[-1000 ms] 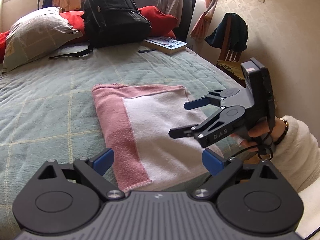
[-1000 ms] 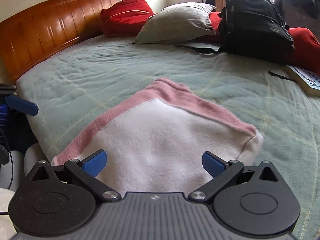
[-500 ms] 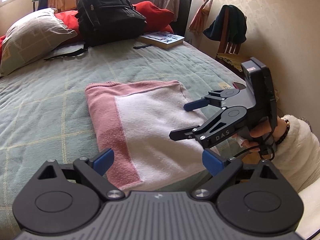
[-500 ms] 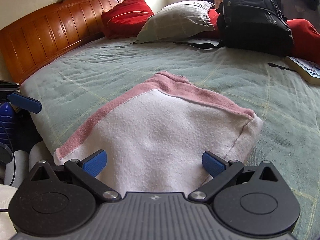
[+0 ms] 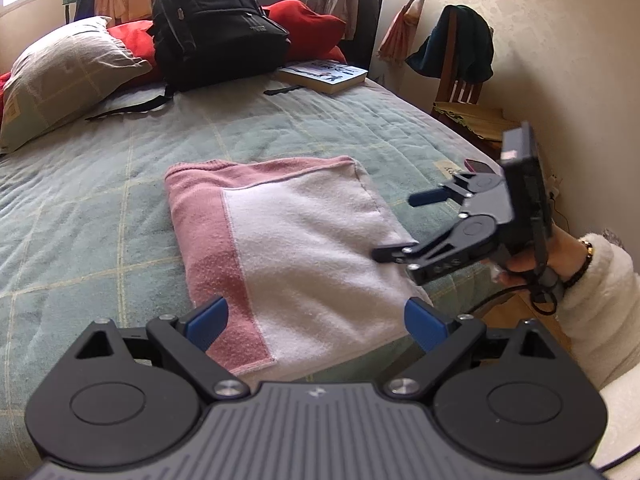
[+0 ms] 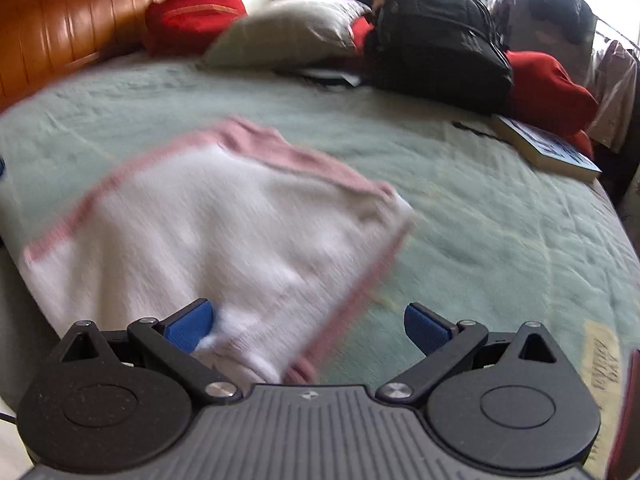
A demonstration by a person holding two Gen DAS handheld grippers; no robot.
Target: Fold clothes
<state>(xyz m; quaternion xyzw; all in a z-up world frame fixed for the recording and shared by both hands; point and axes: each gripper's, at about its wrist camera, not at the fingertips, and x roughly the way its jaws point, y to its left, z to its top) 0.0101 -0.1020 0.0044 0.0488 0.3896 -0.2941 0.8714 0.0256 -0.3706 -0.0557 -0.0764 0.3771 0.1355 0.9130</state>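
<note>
A folded pink and white towel (image 5: 296,240) lies flat on the green bedspread (image 5: 100,184), near the bed's front edge. My left gripper (image 5: 316,316) hovers open just before the towel's near edge, nothing between its blue pads. My right gripper (image 5: 400,226) is open too and hangs beside the towel's right edge, held by a hand in a white fleece sleeve (image 5: 596,280). In the blurred right wrist view the towel (image 6: 224,232) fills the middle and its near corner lies between the open fingers of the right gripper (image 6: 308,320).
A black backpack (image 5: 216,36), a grey pillow (image 5: 64,72), red cushions (image 5: 308,20) and a book (image 5: 324,74) lie at the far end of the bed. A wooden chair (image 5: 464,88) with dark clothing stands by the right wall. A wooden headboard (image 6: 72,28) bounds the bed's left side.
The right gripper has drawn back to the right, off the towel toward its right edge, and swung its view to the right. The left gripper has risen slightly. The towel lies as before.
</note>
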